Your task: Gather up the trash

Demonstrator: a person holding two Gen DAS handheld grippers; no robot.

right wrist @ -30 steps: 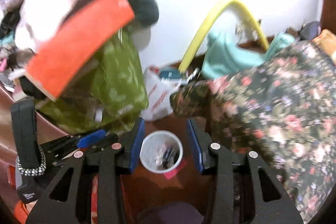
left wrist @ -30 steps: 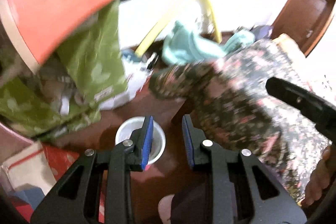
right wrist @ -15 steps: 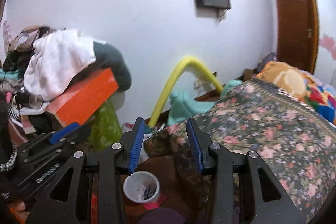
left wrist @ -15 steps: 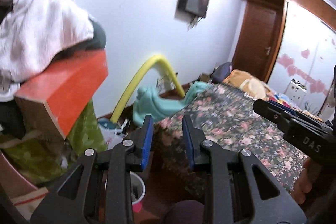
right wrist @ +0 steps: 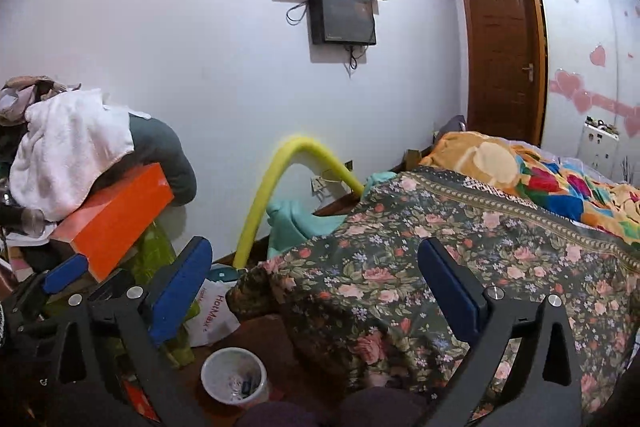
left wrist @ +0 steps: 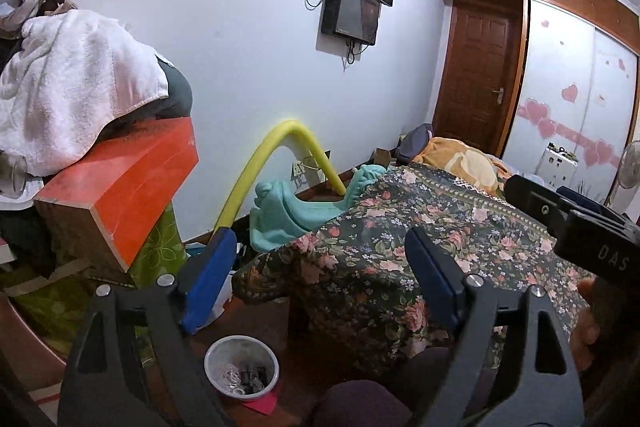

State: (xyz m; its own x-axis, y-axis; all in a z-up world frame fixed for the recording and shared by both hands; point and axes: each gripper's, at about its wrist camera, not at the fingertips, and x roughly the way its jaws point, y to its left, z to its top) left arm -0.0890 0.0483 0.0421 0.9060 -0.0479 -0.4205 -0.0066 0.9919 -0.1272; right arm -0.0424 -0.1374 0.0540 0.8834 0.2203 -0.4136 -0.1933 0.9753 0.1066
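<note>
The bed (left wrist: 420,255) fills the right half of both views — dark floral quilt, soft and draped over the near corner, with a yellow patterned blanket (right wrist: 492,163) beyond it. At left, a clutter pile: a fluffy white towel (left wrist: 68,83) lies over a flat orange box (left wrist: 132,183) with sharp edges, green leaf-print bags (left wrist: 156,251) beneath. A yellow foam tube (right wrist: 276,183) arches against the white wall, a teal cloth (left wrist: 288,211) bunched at its foot.

Left gripper (left wrist: 320,275): jaws have just been opening, now spread wide, blue pads facing, nothing between them. Right gripper (right wrist: 316,287): same — jaws have just been opening, now wide apart and empty.

Trash cup (left wrist: 241,367) — small, round, white plastic, upright on the reddish-brown floor (right wrist: 256,339) beside the bed corner, holding dark bits and pale scraps. It sits low in both views, below the left finger of each gripper, well apart from the pads. A pink paper scrap (left wrist: 262,403) lies touching its base.
</note>
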